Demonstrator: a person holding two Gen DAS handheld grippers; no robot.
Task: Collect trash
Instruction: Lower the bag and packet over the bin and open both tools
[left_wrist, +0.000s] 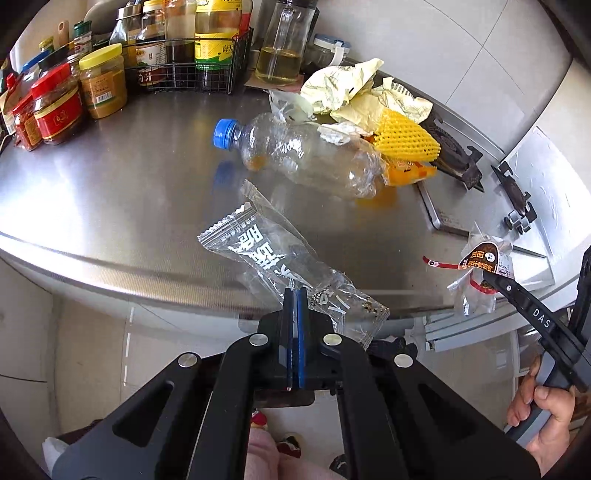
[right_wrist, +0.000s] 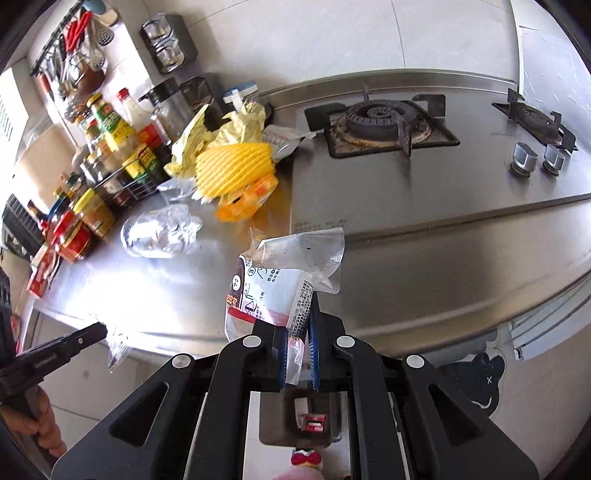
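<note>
Two wrappers are already pinched: left gripper (left_wrist: 294, 295) jaws closed on a clear wrapper (left_wrist: 280, 266), right gripper (right_wrist: 300, 325) jaws narrowed on a rice-ball film (right_wrist: 280, 280). Both look light, limp, slippery; grip folded ends. Beyond the jaws, a bottle (left_wrist: 306, 155) lies on the table (left_wrist: 110, 192).
</note>
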